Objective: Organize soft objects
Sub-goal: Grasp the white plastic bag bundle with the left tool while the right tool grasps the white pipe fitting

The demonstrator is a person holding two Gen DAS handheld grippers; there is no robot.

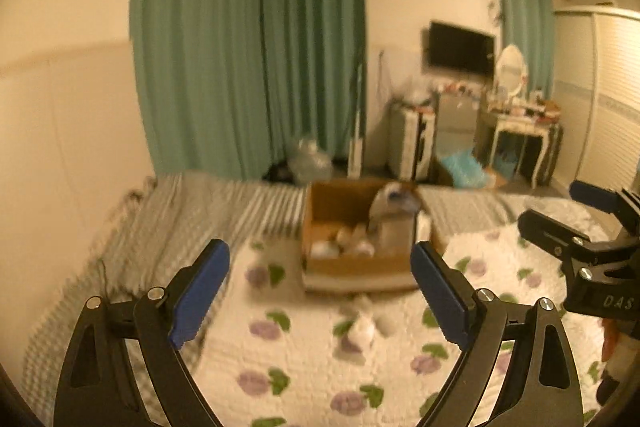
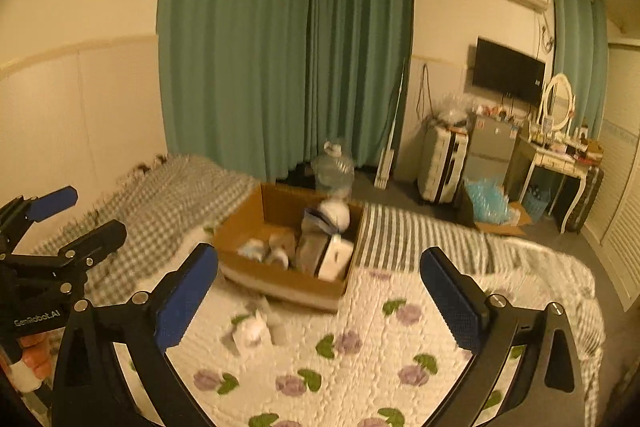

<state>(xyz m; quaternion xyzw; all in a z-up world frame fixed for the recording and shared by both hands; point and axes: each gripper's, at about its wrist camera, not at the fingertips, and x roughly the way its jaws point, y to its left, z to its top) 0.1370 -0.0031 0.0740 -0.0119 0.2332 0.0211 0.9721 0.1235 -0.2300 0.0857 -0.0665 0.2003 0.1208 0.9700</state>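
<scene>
Both of my grippers hang low over the bed, and both are wide open with nothing in them. My left gripper [image 1: 320,291] has its blue pads far apart, and so does my right gripper [image 2: 320,303]. I think they are open like this so they are ready to pinch the next soft thing.

Under them is the flowered quilt [image 1: 304,367], white with purple flowers and green leaves. It makes a flat, soft place to lay things out.

A bit further on, a small pile of white soft things [image 2: 252,331] lies loose on the quilt, just in front of the box. It is blurry, so I cannot tell what each piece is. I think these are the ones left to tidy.

Next comes the cardboard box [image 2: 280,283], sitting on the bed with its top open. It already holds some pale soft things [image 2: 264,251] and a taller white and blue one [image 2: 332,215] leaning at the far side. The open top makes dropping things in easy.

Far behind are green curtains [image 2: 288,47] and a dark TV [image 2: 508,71] on the wall.
</scene>
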